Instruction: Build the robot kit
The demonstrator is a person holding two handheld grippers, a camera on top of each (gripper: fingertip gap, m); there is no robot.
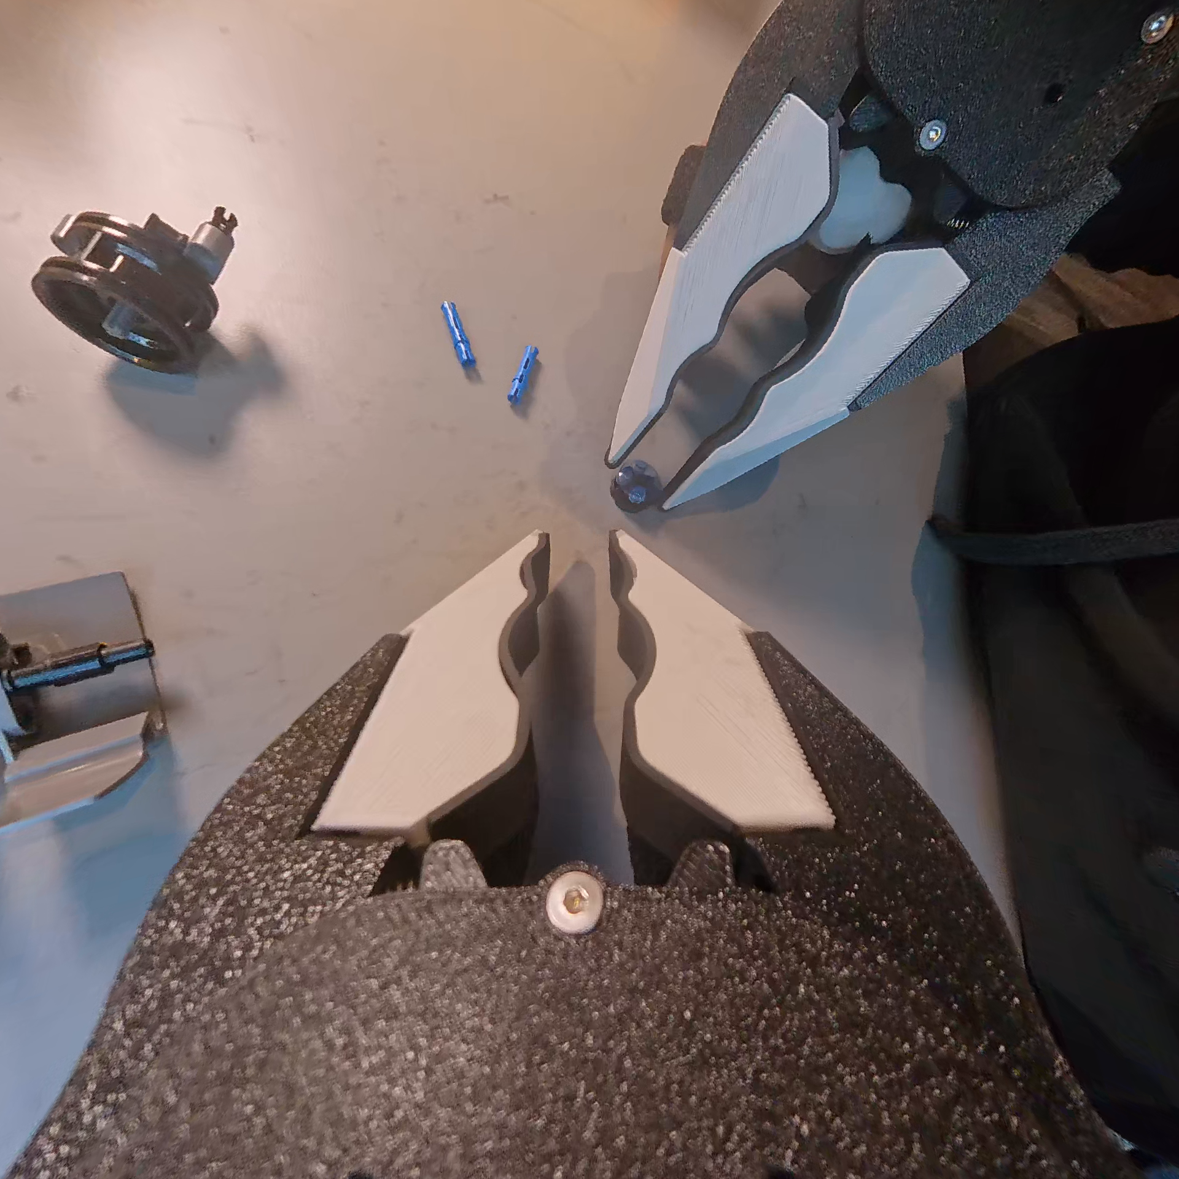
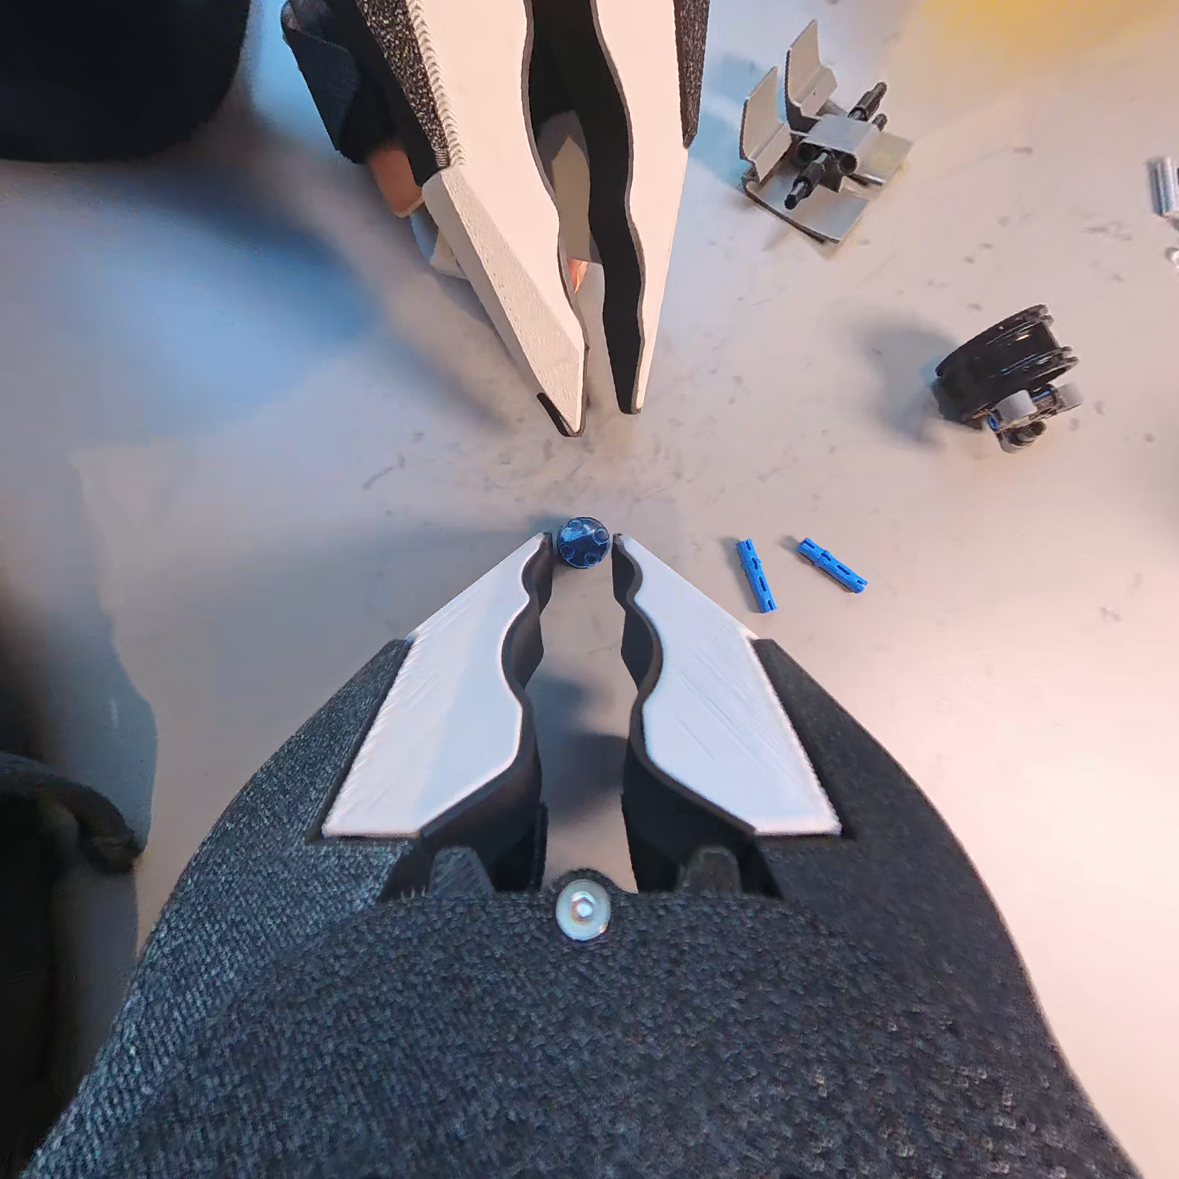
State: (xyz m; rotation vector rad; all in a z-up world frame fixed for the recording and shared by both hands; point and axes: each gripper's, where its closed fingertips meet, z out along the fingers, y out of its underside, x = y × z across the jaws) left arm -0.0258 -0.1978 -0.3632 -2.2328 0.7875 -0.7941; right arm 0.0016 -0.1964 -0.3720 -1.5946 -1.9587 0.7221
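Note:
A small dark blue round studded piece [image 2: 582,541] rests on the pale table [image 2: 255,510]. My right gripper [image 2: 582,543] has its two fingertips pinched on either side of it. In the left wrist view the same piece [image 1: 635,488] sits at the tips of the right gripper [image 1: 641,481]. My left gripper [image 1: 578,542] hovers just beside it, jaws a narrow gap apart and empty. It also shows in the right wrist view [image 2: 600,415], pointing down at the table.
Two blue pins [image 1: 458,333] [image 1: 523,374] lie nearby, also seen from the right [image 2: 757,575] [image 2: 831,565]. A black wheel hub [image 1: 127,300] [image 2: 1001,376] and a grey panel assembly [image 1: 70,689] [image 2: 823,153] lie farther off. Dark fabric [image 1: 1084,638] borders the table edge. The tips of both grippers are at nearly the same place.

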